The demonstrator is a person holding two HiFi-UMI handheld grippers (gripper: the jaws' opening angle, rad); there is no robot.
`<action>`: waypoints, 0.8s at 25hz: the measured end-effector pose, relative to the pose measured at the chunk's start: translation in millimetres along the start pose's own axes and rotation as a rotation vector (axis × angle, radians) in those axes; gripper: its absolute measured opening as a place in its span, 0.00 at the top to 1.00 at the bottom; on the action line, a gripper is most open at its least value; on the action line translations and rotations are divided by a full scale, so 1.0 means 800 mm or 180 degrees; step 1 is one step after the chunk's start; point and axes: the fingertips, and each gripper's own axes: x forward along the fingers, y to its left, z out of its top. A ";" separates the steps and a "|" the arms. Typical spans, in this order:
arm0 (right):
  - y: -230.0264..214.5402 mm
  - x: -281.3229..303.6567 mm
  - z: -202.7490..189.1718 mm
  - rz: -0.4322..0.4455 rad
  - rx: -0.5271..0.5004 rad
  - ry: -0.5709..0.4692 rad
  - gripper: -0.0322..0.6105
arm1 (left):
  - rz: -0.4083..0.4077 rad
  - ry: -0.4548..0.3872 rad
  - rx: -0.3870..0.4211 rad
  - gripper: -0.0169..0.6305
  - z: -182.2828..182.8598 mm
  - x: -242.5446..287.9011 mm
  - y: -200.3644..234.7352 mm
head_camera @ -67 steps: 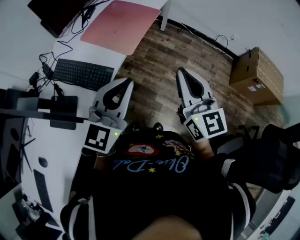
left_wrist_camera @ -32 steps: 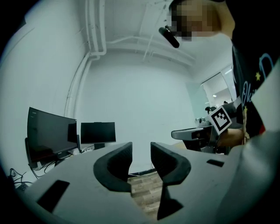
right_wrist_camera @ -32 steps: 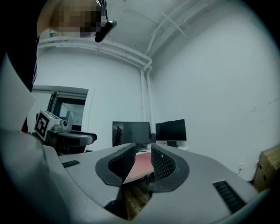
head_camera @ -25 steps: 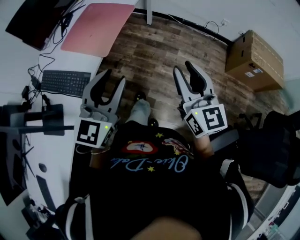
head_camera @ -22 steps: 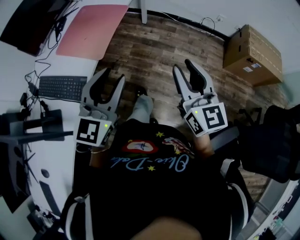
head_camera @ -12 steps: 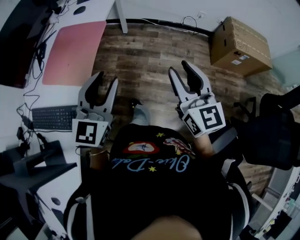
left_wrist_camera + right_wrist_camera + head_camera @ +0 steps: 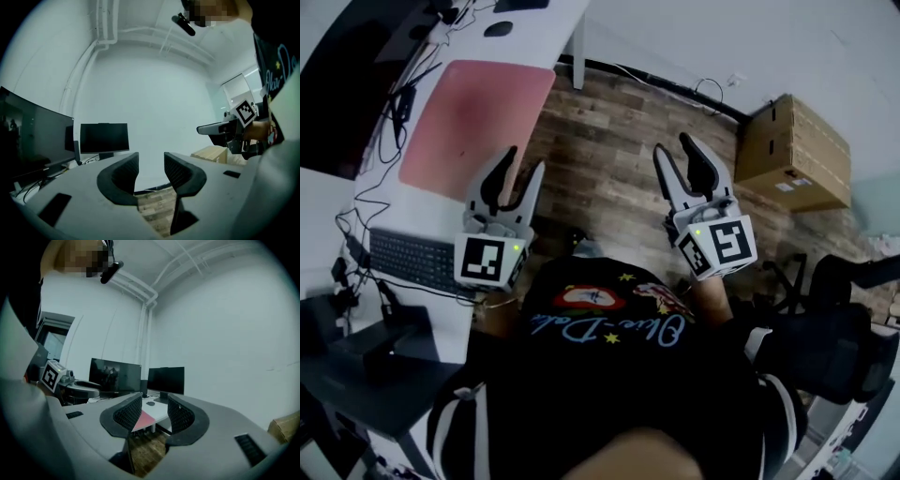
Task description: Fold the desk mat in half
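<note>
The desk mat (image 7: 478, 127) is observed flat on the tabletop (image 7: 539, 28) at far left, long axis near-to-far. The left gripper (image 7: 523, 161) is held nearer, jaws apart and empty. The right gripper (image 7: 673, 146) jaws have just been opening, nothing between them.

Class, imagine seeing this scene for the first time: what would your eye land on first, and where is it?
The pink desk mat lies flat and unfolded on the white desk, upper left in the head view. Held out in front of the person, the left tool and right tool are both open and empty; the right tool's jaws have just been opening. A cardboard box sits on the floor at upper right.
</note>
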 end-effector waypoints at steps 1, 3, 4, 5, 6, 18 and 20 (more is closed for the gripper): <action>0.002 0.022 0.000 0.0066 -0.0021 0.0019 0.73 | 0.0074 -0.0002 -0.0021 0.75 -0.002 0.005 0.017; 0.005 0.064 -0.003 0.0193 -0.0057 0.0070 0.73 | 0.0217 0.0009 -0.0081 0.75 -0.008 0.012 0.049; 0.007 0.084 -0.003 0.0260 -0.0066 0.0089 0.73 | 0.0294 0.0028 -0.0115 0.75 -0.013 0.013 0.064; 0.010 0.104 -0.003 0.0333 -0.0073 0.0098 0.73 | 0.0377 0.0058 -0.0152 0.75 -0.018 0.013 0.078; 0.014 0.123 -0.002 0.0413 -0.0084 0.0099 0.73 | 0.0462 0.0090 -0.0184 0.75 -0.023 0.013 0.092; 0.096 0.288 -0.029 0.1554 -0.0038 0.0160 0.72 | 0.1415 0.0335 -0.0212 0.75 -0.054 -0.014 0.195; 0.102 0.315 -0.036 0.1763 -0.0012 0.0173 0.72 | 0.1630 0.0426 -0.0226 0.75 -0.062 -0.017 0.205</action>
